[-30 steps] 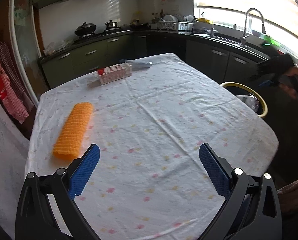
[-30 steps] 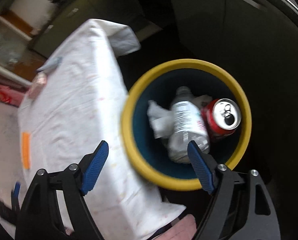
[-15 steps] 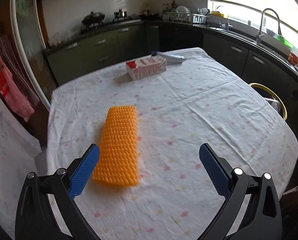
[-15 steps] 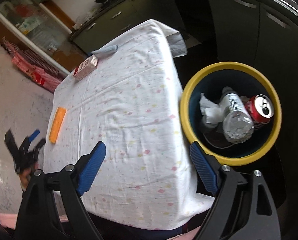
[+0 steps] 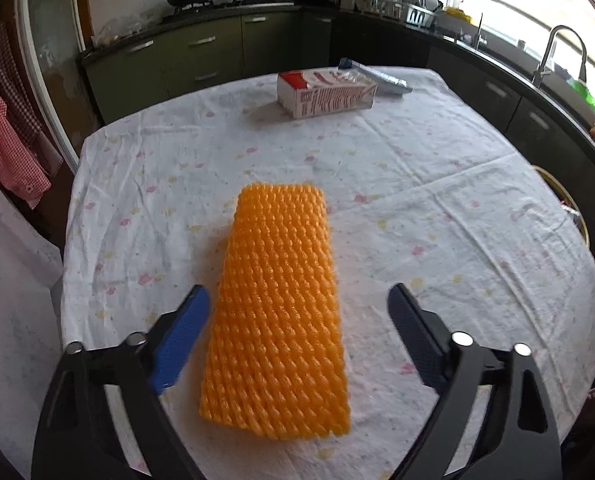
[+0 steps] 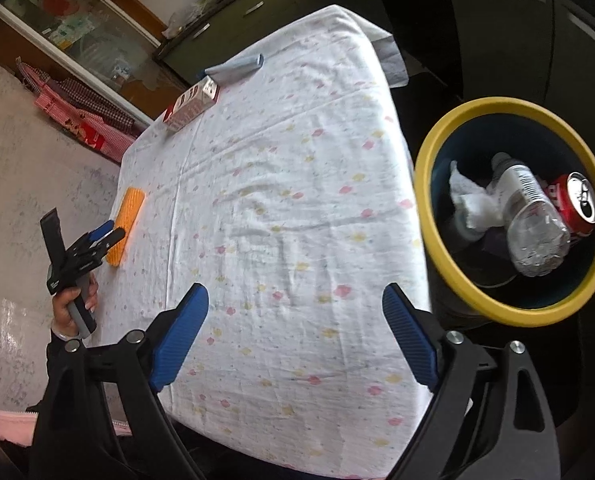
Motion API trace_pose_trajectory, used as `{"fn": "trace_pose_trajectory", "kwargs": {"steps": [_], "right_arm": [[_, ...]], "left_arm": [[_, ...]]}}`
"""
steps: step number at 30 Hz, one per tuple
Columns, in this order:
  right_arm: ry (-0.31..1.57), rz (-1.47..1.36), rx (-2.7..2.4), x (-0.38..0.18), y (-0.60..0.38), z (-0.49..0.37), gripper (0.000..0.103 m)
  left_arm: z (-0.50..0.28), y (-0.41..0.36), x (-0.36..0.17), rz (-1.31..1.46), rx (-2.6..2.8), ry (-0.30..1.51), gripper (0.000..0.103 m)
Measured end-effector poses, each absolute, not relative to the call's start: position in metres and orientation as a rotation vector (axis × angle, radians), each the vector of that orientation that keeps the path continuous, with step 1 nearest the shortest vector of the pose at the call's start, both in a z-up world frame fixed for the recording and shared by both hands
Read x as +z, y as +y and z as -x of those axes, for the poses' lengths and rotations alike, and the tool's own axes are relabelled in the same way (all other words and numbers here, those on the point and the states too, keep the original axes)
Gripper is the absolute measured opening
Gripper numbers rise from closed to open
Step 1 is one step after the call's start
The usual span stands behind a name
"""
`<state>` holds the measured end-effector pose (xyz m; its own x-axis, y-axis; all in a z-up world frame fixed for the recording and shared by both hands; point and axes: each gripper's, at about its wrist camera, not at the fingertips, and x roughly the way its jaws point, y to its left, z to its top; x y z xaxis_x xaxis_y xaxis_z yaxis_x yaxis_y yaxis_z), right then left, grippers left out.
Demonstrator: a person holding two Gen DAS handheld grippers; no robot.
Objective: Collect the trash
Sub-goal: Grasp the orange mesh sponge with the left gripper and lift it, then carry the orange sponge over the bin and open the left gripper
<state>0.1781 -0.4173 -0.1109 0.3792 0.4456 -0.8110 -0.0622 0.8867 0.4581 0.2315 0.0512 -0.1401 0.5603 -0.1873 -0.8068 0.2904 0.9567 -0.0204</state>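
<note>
An orange foam net sleeve (image 5: 277, 312) lies flat on the white flowered tablecloth (image 5: 417, 200). My left gripper (image 5: 297, 292) hangs over its near half with a blue pad on each side; the jaws are closing, and neither pad touches the net. The right wrist view shows that gripper (image 6: 105, 232) and the net (image 6: 127, 208) at the table's far left. My right gripper (image 6: 295, 292) is over the table's near edge, its jaws opening with nothing between them. A yellow-rimmed bin (image 6: 497, 105) to its right holds a plastic bottle (image 6: 533, 220), a red can (image 6: 577, 208) and crumpled tissue (image 6: 473, 200).
A red-and-white carton (image 5: 325, 94) lies on its side at the table's far end, with a blue-grey wrapper (image 5: 377, 76) just behind it. Dark kitchen cabinets run along the back and right. The bin's rim (image 5: 565, 200) peeks past the table's right edge.
My left gripper has moved across the table to the orange net, which now lies between its narrowing jaws. The right gripper has swung from above the bin toward the table.
</note>
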Motion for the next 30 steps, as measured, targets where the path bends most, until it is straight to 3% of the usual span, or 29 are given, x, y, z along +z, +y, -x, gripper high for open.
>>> {"fn": "trace_pose_trajectory", "kwargs": {"steps": [7, 12, 15, 30], "right_arm": [[1.148, -0.374, 0.35, -0.112, -0.41, -0.178, 0.085], [1.14, -0.378, 0.356, -0.111, -0.408, -0.174, 0.085], [1.135, -0.385, 0.362, -0.111, -0.407, -0.172, 0.085], [1.086, -0.395, 0.306, -0.112, -0.44, -0.147, 0.088]], "left_arm": [[-0.238, 0.052, -0.149, -0.1, -0.256, 0.963, 0.065], [-0.235, 0.05, -0.149, -0.109, -0.243, 0.958, 0.032], [-0.23, 0.047, -0.147, -0.1, -0.254, 0.952, 0.018], [-0.203, -0.059, -0.096, -0.228, -0.443, 0.858, 0.015]]}}
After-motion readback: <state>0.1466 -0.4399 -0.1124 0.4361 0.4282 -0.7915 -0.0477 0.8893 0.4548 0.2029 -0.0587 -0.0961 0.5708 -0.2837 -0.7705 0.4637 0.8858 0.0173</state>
